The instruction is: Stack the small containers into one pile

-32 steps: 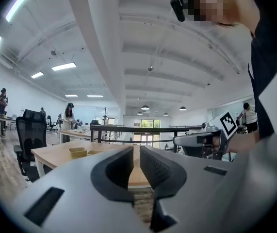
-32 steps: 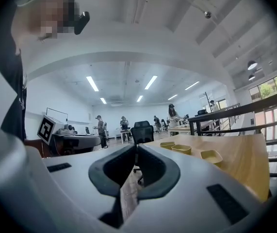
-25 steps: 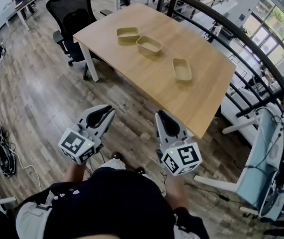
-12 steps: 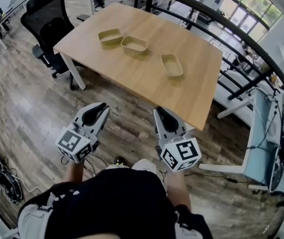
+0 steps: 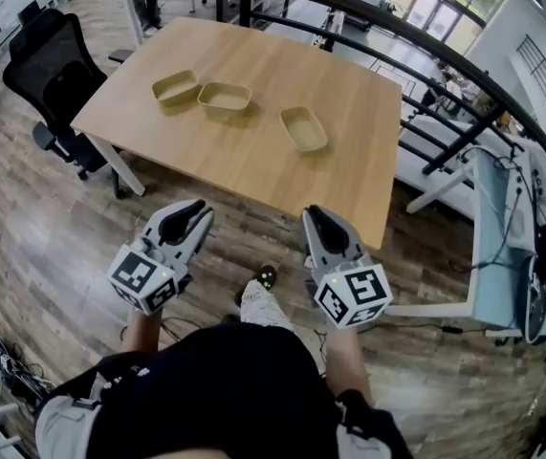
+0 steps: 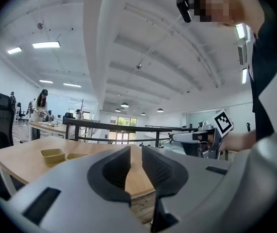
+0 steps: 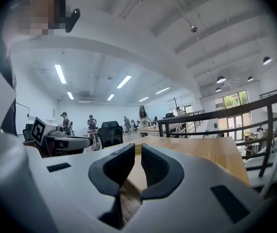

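Three small tan containers sit on the wooden table (image 5: 349, 94): one at the far left (image 5: 175, 87), one right beside it (image 5: 226, 97), and one apart to the right (image 5: 303, 128). Both grippers hang over the floor, short of the table's near edge. My left gripper (image 5: 196, 210) is shut with nothing in it, and so is my right gripper (image 5: 316, 218). In the left gripper view the left gripper (image 6: 136, 152) points across the table, with two containers (image 6: 52, 154) far off at the left. The right gripper view shows the right gripper (image 7: 138, 152) with only tabletop beyond it.
A black office chair (image 5: 53, 75) stands left of the table. A dark metal railing (image 5: 425, 55) runs behind and along the right side. A pale desk with cables (image 5: 507, 247) is at the right. The person's shoe (image 5: 267, 277) is on the wood floor between the grippers.
The view has swung, so the table and containers now lie further left and lower in the picture. Both grippers stay low in front of the body, still shut.
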A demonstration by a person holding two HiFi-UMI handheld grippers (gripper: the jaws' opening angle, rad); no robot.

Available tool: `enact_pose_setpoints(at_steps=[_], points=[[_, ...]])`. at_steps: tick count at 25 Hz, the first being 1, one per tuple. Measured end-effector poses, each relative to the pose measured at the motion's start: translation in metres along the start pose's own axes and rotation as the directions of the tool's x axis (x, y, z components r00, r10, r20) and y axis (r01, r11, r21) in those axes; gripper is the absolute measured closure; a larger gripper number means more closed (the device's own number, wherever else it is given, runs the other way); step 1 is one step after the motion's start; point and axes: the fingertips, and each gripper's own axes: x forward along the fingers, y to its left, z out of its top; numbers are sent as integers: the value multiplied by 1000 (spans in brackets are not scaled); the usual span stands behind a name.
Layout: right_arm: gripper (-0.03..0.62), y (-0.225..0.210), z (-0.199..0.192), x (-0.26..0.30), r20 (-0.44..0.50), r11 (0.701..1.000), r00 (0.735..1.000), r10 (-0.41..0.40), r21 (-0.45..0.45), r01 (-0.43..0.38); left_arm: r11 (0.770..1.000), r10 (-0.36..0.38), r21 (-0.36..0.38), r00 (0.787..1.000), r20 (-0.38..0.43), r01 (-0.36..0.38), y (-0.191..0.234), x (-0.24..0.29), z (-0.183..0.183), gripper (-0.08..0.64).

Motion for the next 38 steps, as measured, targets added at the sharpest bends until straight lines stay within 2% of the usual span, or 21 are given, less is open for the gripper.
enact_pose_setpoints(at_steps=[7, 13, 23, 28, 32, 38], points=[[565, -41, 17, 46, 54, 1000, 998, -25, -1, 25, 998, -20, 66, 1000, -3, 20, 36, 50, 21, 499], [565, -91, 27, 77, 51, 998, 997, -66, -5, 66, 992, -104, 71, 995, -8, 104, 53, 123, 32, 499], [565, -171, 26, 74, 50, 976, 974, -220, 14, 219, 968, -245, 61, 969, -16, 245, 55, 221, 31, 499], [565, -182, 20, 66, 47, 956, 956, -291, 50, 288, 950, -302, 67, 953, -39, 304, 56, 243, 27, 499], [565, -191, 26, 55, 52, 928, 928, -369, 81, 364, 927, -368, 49, 927, -68, 372, 53, 265, 33, 499], [565, -192, 31, 56, 55, 895, 896, -440, 109, 432, 888, -447, 77, 891, -87, 453, 57, 290, 47, 499]])
